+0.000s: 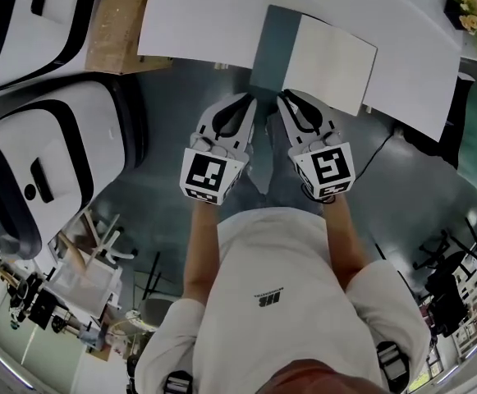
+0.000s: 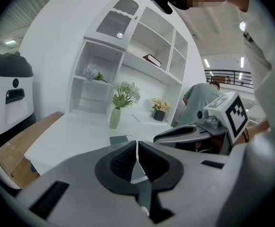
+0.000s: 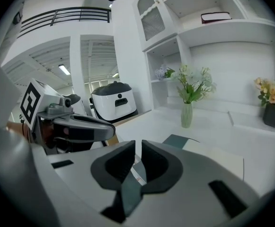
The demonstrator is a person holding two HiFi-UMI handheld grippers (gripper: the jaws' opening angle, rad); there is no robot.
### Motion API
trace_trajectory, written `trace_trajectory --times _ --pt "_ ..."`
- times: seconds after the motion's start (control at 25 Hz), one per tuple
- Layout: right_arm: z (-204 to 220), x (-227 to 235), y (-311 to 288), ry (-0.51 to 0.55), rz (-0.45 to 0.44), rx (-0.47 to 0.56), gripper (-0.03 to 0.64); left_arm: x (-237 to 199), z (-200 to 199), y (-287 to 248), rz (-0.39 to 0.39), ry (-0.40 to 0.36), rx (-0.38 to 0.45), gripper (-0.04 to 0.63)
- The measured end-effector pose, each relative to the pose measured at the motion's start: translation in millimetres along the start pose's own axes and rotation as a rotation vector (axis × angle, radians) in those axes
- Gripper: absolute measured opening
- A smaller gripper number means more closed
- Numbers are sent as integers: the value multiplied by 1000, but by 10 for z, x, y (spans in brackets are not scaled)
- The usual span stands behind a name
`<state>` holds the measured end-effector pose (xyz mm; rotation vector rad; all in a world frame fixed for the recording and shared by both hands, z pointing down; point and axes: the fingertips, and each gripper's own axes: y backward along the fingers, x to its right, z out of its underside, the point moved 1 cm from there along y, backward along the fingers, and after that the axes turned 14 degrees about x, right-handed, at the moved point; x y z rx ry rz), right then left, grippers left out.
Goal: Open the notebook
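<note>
Two grippers hover before the near edge of the table (image 1: pixel 197 23): the left gripper (image 1: pixel 249 101) has its jaws together, the right gripper (image 1: pixel 284 98) has its jaws closing, empty. Just beyond, the notebook (image 1: pixel 328 60) lies at that edge, white page up; cardboard box (image 1: pixel 119 23) at the left corner, vase (image 3: pixel 187 115) farther back.

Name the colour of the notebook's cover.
Dark teal-grey; the notebook's cover shows best in the head view.

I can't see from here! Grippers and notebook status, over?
Left gripper nearly shut, right gripper closing, both empty. Teal-spined white notebook looks closed on white table, untouched. Nothing blocking.
</note>
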<state>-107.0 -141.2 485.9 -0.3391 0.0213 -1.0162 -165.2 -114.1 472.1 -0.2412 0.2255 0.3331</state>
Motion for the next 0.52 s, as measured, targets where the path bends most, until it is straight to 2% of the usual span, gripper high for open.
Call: trace_trajectory --times 0.52 --pt "-293 -174 347 18 41 31 28 214 -144 256 49 -27 -28 0"
